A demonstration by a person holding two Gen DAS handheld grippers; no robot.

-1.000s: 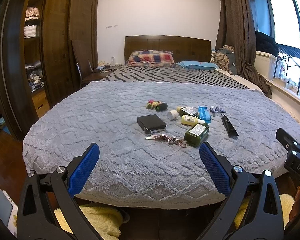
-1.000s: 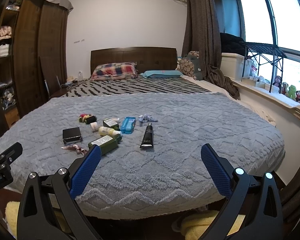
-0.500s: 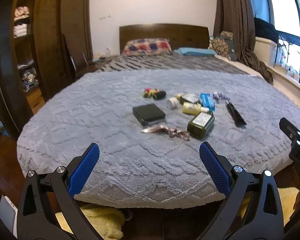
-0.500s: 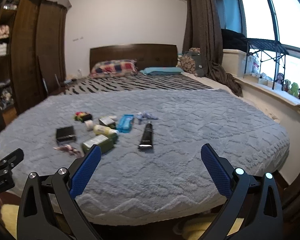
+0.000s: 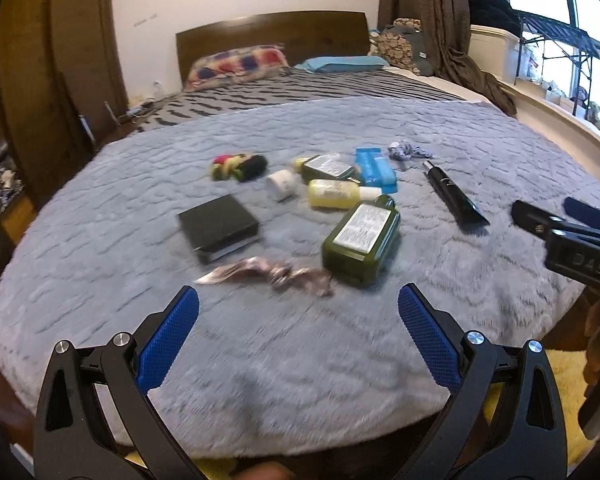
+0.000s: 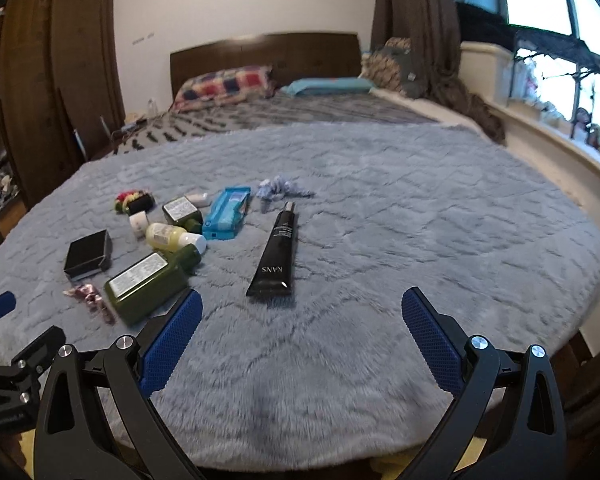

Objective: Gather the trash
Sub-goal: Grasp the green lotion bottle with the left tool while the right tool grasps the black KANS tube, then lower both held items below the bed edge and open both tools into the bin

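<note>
Items lie scattered on a grey bedspread (image 5: 284, 352): a crumpled foil wrapper (image 5: 268, 274), a big green bottle (image 5: 362, 238), a yellow bottle (image 5: 336, 194), a black box (image 5: 218, 228), a blue packet (image 5: 374, 166), a black tube (image 5: 454, 194) and a crumpled blue-white scrap (image 5: 408, 151). My left gripper (image 5: 298, 332) hovers open just short of the wrapper. My right gripper (image 6: 302, 334) is open too, with the black tube (image 6: 276, 256) just ahead of it and the green bottle (image 6: 146, 284) beside its left finger. Neither gripper holds anything.
A small green bottle (image 5: 326, 166), a white cap (image 5: 282, 185) and a red-yellow-black bundle (image 5: 238, 166) also lie on the spread. Pillows (image 5: 236, 66) and the headboard are at the far end. A wardrobe (image 5: 56, 60) stands left, a window ledge (image 6: 560, 148) right.
Both grippers have moved forward and lower over the bed, so the scattered items now lie much closer. Both stay open and nothing has been taken hold of.
</note>
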